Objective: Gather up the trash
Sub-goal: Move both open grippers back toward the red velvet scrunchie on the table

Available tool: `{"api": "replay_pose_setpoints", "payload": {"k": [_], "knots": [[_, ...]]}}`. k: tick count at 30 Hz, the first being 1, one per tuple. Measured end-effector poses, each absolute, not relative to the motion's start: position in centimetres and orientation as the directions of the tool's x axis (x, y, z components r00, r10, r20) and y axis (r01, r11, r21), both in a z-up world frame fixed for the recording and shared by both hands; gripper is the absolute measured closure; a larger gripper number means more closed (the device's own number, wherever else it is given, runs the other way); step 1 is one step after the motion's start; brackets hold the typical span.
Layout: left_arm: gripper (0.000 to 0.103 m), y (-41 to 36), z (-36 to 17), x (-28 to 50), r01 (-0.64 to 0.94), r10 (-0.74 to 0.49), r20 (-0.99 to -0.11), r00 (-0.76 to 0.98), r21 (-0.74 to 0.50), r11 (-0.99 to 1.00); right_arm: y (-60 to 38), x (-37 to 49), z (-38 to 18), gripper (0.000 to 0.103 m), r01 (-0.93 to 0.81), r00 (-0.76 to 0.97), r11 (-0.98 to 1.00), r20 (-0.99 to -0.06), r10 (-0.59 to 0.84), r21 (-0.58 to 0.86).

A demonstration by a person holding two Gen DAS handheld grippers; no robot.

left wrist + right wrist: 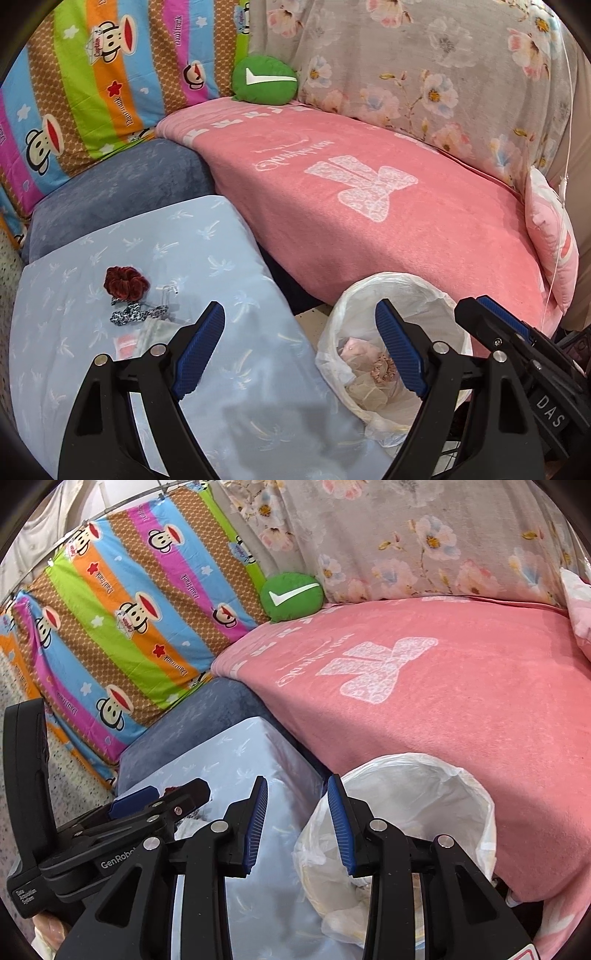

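Both tools are empty: the left tool (299, 347) stands wide open, the right tool (297, 823) only narrowly. The lined trash bin (436, 295) is beside the light blue cloth (221, 258), where a dark red scrunchie (126, 282) lies.

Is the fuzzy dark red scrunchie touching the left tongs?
Apart. The left wrist view shows the fuzzy dark red scrunchie lying on the pale blue cloth, with bare cloth between it and the open left tongs.

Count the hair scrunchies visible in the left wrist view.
3: a dark red scrunchie on the light blue cloth, a leopard-print one just below it, a pink one in the bin. More may be buried.
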State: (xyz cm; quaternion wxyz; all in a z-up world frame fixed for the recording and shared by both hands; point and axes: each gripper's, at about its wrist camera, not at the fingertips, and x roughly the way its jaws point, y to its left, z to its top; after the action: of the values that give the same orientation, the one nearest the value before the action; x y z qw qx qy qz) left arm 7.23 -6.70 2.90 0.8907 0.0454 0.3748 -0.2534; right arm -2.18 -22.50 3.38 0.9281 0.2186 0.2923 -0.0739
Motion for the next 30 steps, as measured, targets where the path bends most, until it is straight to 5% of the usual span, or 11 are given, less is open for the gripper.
{"api": "replay_pose_setpoints", "payload": {"k": [30], "knots": [[0.023, 7.8, -2.8, 14.9, 0.154, -0.224, -0.778, 0.587, -0.163, 0.974, -10.5, 7.6, -2.1, 0.064, 0.100, 0.707, 0.939, -0.687, 0.165, 0.328]]}}
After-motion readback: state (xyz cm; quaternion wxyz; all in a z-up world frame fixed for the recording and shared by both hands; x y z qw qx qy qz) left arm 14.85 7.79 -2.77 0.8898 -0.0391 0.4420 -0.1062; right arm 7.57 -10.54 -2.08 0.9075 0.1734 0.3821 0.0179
